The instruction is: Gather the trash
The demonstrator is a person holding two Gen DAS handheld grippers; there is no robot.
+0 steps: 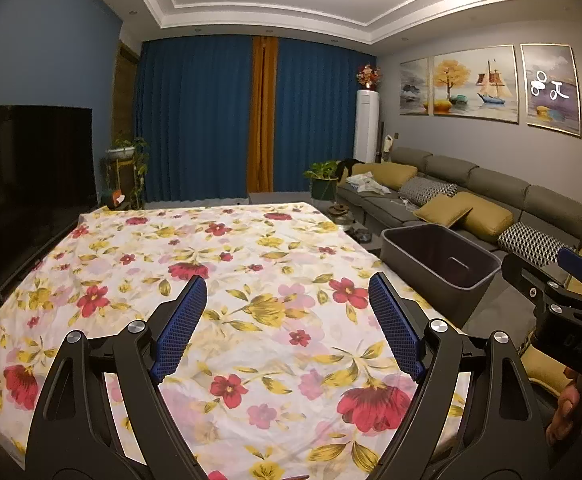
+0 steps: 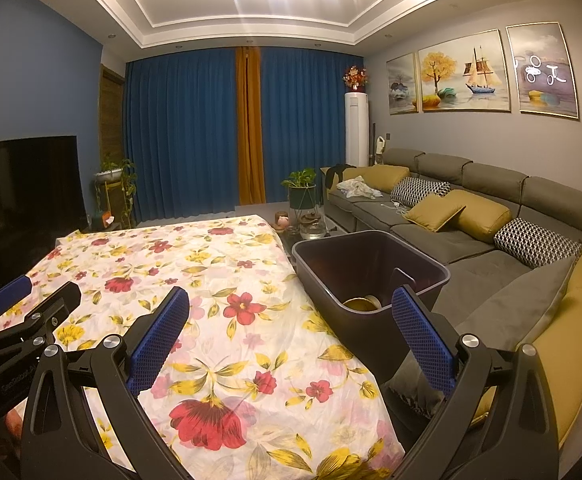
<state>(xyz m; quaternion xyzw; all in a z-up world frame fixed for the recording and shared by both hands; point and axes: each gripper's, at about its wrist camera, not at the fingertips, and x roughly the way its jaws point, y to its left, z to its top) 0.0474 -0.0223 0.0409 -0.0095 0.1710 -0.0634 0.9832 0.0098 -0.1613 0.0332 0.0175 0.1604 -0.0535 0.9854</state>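
Observation:
A dark grey bin (image 2: pixel 371 268) stands to the right of the table, against the sofa; a yellowish round item (image 2: pixel 361 303) lies at its bottom. It also shows in the left wrist view (image 1: pixel 439 260). My left gripper (image 1: pixel 287 300) is open and empty above the flowered tablecloth (image 1: pixel 231 264). My right gripper (image 2: pixel 291 312) is open and empty, over the table's right edge near the bin. No loose trash shows on the cloth (image 2: pixel 195 264). Each gripper shows at the edge of the other's view.
A grey sofa (image 2: pixel 471 224) with yellow and patterned cushions runs along the right. A dark TV (image 1: pixel 27 168) stands at the left. A potted plant (image 2: pixel 301 192) and a glass teapot (image 2: pixel 311 228) sit beyond the bin. Blue curtains hang at the back.

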